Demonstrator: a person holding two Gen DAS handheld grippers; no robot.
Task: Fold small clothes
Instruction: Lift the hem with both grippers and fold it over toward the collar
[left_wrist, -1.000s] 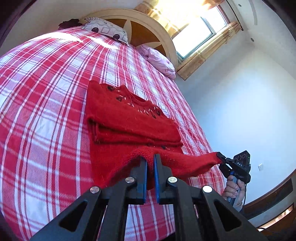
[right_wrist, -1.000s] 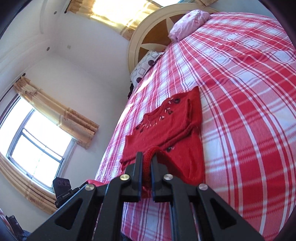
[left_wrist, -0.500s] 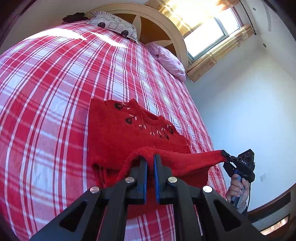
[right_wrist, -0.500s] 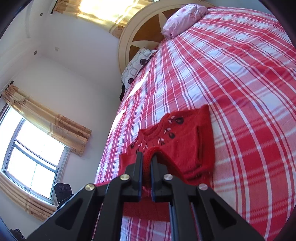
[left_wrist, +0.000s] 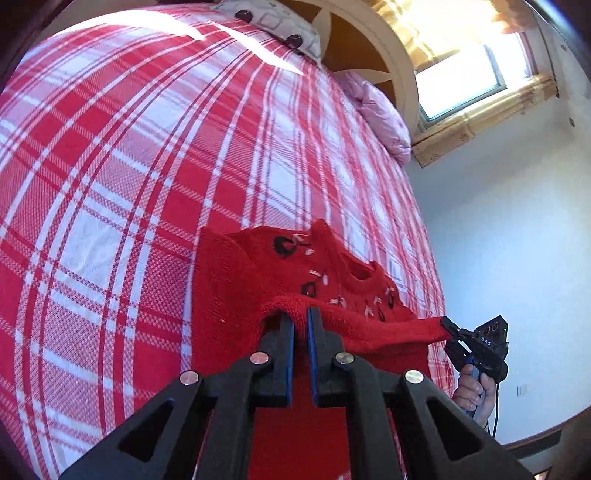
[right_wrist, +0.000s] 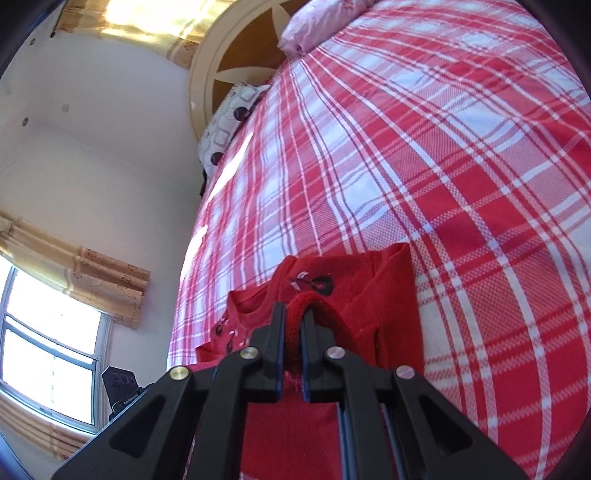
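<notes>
Two pillows (left_wrist: 380, 114) on plaid bed (left_wrist: 147, 166)

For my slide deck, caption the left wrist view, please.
Both grippers, left and right, carry the red sweater's hem over the plaid bed.

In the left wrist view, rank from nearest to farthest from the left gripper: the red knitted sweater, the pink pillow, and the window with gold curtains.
1. Red knitted sweater: its hem is pinched in the left gripper.
2. Pink pillow: at the head of the bed, upper right.
3. Window with gold curtains: on the wall past the headboard, top right.
</notes>
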